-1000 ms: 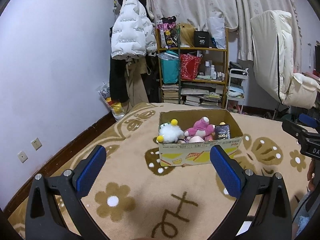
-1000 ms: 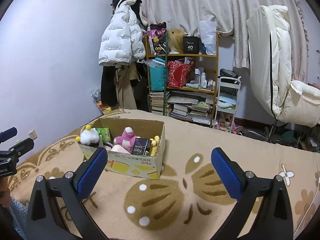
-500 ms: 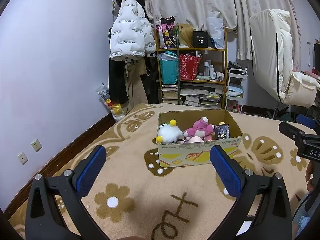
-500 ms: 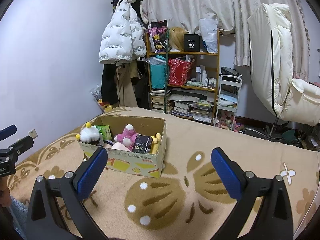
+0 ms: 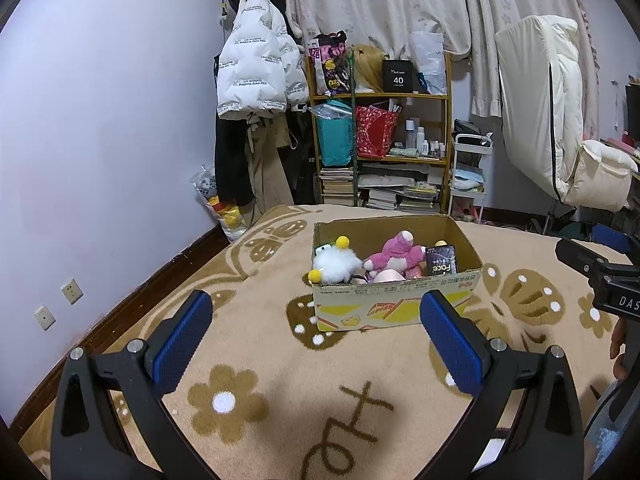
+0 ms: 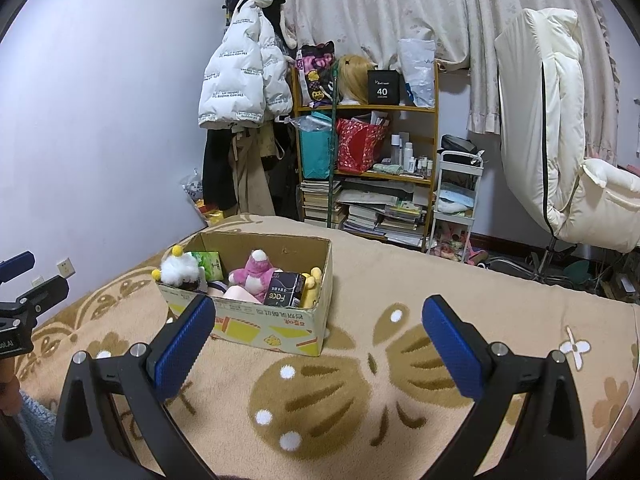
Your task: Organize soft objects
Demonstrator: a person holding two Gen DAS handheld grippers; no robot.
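The left gripper hangs above the blanket with its two blue-padded fingers spread wide, and nothing is between them. The right gripper is the same: fingers far apart, holding nothing.

The cardboard box stands on the blanket ahead of the left gripper, seen in the gap between its fingers and closer to the right finger. From the right gripper the box is ahead and toward the left finger, whose tip covers the near lower corner of it. The box is open on top, brown inside, with yellow and red print on the front wall.

Inside it the soft things lie packed together. A white fluffy toy with yellow balls sits at the left end, and a part of it comes over the edge. A pink plush toy lies in the middle, with something pale pink just in front of it. A black packet stands at the right end, and in the right wrist view a yellow soft thing leans beside it. A green packet stands behind the white toy.
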